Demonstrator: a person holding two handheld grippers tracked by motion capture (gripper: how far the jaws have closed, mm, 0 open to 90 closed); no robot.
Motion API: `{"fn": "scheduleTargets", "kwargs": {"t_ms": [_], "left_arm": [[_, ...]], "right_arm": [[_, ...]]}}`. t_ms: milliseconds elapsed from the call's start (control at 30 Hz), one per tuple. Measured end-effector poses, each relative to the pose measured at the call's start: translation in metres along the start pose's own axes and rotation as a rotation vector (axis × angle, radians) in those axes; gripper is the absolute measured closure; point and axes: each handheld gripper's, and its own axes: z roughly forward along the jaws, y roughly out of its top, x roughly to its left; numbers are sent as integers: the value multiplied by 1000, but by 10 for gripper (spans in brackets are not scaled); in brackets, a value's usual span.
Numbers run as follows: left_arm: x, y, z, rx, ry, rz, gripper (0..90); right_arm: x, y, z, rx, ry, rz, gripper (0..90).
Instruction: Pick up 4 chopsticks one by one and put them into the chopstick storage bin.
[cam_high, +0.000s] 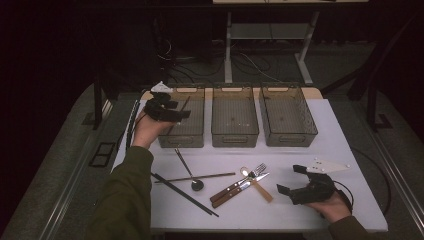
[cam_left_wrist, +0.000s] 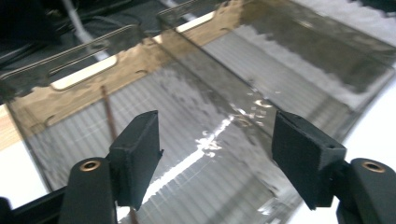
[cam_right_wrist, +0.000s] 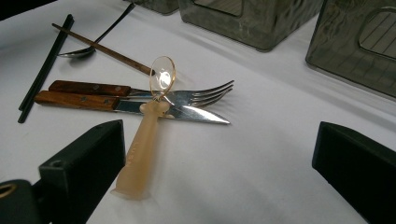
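Nearby, fork (cam_right_wrist: 187, 95), knife (cam_right_wrist: 140, 106), translucent spoon (cam_right_wrist: 148, 130) before wide-open, empty right gripper (cam_high: 296, 180).

White bench (cam_high: 325, 150). Far side: three translucent bins (cam_high: 235, 116) in a row. Near side: black chopsticks (cam_high: 184, 194), brown chopstick (cam_high: 200, 177), metal spoon (cam_high: 189, 172), wood-handled fork (cam_high: 239, 183) and knife (cam_high: 240, 188), amber plastic spoon (cam_high: 256, 184).

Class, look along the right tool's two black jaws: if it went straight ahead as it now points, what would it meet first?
Probably the translucent amber plastic spoon, lying across the wood-handled fork and knife just ahead of the open right tool. Its handle end sits toward one jaw, so depth is uncertain.
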Motion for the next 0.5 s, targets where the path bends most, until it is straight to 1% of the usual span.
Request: {"fn": "scheduleTargets", "kwargs": {"t_ms": [67, 167, 267, 367, 467, 500], "left_arm": [[-4, -4, -4, -17, -12, 6, 300], [-10, -10, -8, -29, -34, 9, 275], [-17, -18, -9, -24, -49, 26, 263], [-25, -26, -10, -8, -61, 39, 241], [-35, -35, -10, -16, -77, 43, 231], [-38, -38, -10, -16, -80, 50, 227]], "right_arm": [[0, 0, 0, 0, 0, -1, 23], [0, 0, 1, 0, 1, -3, 23], [0, 0, 1, 0, 1, -3, 23], [0, 0, 0, -1, 0, -5, 23], [0, 0, 0, 0, 0, -4, 23], [0, 0, 1, 0, -1, -5, 23]]}}
